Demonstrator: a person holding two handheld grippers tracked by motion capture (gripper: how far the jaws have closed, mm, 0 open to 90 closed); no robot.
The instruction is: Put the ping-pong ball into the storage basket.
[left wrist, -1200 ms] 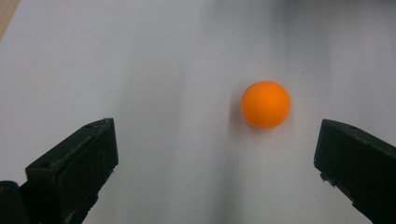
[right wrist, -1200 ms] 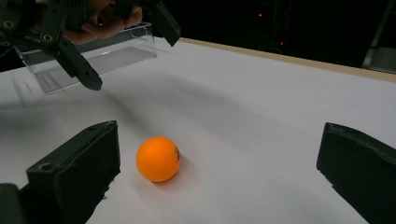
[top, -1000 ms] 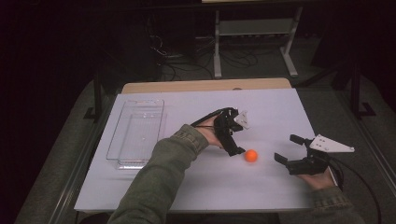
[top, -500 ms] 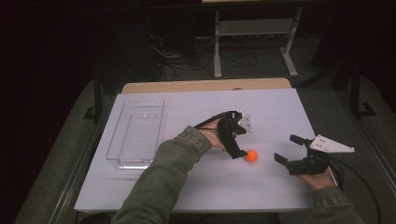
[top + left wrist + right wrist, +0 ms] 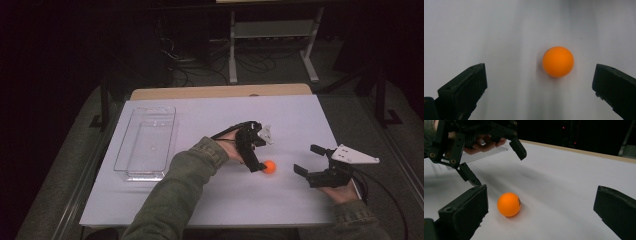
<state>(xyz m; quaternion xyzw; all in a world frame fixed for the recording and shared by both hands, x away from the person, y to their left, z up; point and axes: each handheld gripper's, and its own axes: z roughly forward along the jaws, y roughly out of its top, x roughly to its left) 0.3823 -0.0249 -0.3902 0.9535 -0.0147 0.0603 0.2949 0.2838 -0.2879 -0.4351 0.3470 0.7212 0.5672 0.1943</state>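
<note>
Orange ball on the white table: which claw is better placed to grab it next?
Left. The left claw hangs right over the small orange ball, jaws open, with the ball between them in the left gripper view. The right claw is also open but sits off to the side, apart from the ball.

Matt ball on a smooth white bench

The orange ball (image 5: 558, 61) looks matt and smooth; the tray (image 5: 145, 142) at frame left is clear glossy plastic; the bench (image 5: 210, 112) looks paper-smooth.

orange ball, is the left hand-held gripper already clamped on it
No: in the left gripper view the orange ball lies free on the white table between the open jaws of the left hand-held gripper, touching neither.
</note>
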